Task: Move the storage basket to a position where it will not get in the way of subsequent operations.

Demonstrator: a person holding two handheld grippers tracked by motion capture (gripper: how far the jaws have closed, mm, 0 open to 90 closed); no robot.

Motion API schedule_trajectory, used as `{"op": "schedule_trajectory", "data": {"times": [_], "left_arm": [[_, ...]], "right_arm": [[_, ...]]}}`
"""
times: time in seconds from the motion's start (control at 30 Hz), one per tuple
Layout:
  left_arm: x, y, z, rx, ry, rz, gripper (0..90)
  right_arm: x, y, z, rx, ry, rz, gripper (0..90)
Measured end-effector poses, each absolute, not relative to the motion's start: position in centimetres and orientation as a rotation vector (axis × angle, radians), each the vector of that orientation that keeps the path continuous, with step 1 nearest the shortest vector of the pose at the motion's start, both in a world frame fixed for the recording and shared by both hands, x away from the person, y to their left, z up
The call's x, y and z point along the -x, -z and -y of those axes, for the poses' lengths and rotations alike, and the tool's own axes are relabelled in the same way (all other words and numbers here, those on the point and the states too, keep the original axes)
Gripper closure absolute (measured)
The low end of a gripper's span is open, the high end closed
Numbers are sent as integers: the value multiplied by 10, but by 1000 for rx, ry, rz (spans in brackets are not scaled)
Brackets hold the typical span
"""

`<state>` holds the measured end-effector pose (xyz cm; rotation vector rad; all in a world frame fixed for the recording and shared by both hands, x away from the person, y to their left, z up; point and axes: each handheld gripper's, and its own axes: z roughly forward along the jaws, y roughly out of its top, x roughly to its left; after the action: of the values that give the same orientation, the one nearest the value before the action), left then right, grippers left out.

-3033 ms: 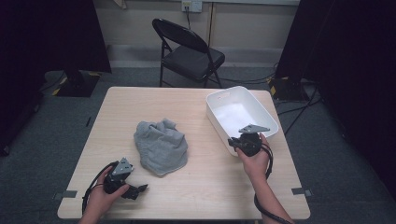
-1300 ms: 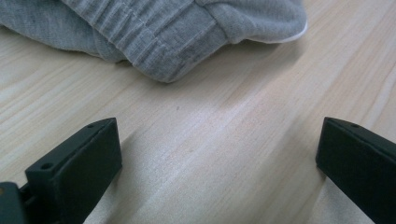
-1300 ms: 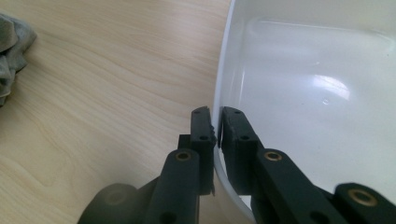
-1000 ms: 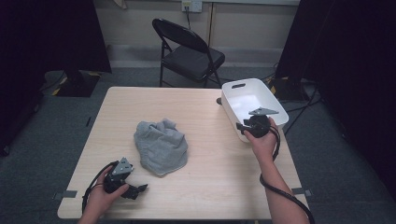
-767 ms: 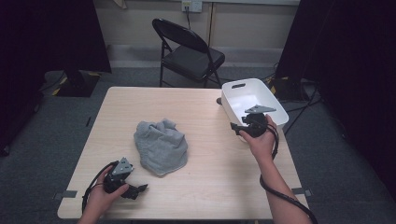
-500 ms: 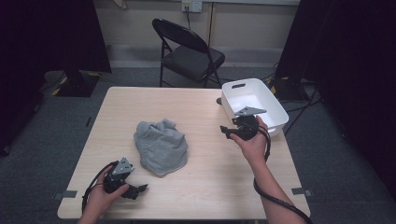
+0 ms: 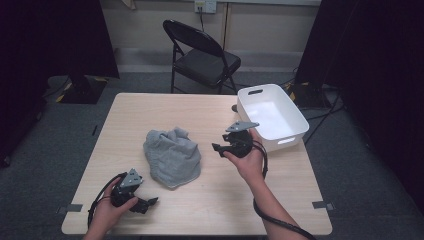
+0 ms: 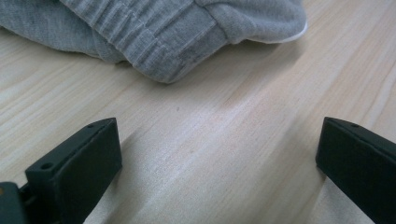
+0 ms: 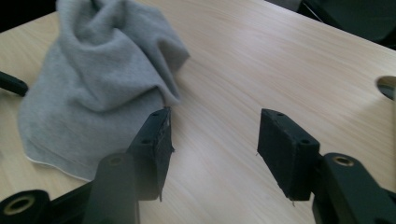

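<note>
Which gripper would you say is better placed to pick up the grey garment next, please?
Probably the right gripper: it hangs open beside the grey garment, jaws facing it. The left gripper rests lower, near the table edge.

A light wooden table (image 7: 210,115) bears a crumpled grey garment (image 7: 171,156) and a white tub (image 7: 295,122).

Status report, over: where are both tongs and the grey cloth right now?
Left tongs open, low at near table edge. Right tongs open, aimed at grey cloth, not touching. White bin empty at far right. Nothing between.
</note>
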<state>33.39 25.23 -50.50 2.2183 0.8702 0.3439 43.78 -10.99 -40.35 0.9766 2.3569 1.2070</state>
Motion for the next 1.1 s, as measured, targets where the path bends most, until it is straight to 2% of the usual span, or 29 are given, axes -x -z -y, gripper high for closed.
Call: {"op": "schedule_trajectory", "data": {"times": [0.33,0.47,0.9,1.1], "left_arm": [[-334,505,-252,-2219,-344,-868,0],[-334,505,-252,-2220,-345,-868,0],[-334,505,-252,-2220,-344,-867,0],[-334,505,-252,-2219,-343,-868,0]], "right_arm": [[-434,407,58,-865,-1241,-2458,515],[-434,410,49,-860,-1254,-2477,529],[-428,419,25,-814,-1305,-2539,489],[-429,430,18,-820,-1278,-2558,602]]}}
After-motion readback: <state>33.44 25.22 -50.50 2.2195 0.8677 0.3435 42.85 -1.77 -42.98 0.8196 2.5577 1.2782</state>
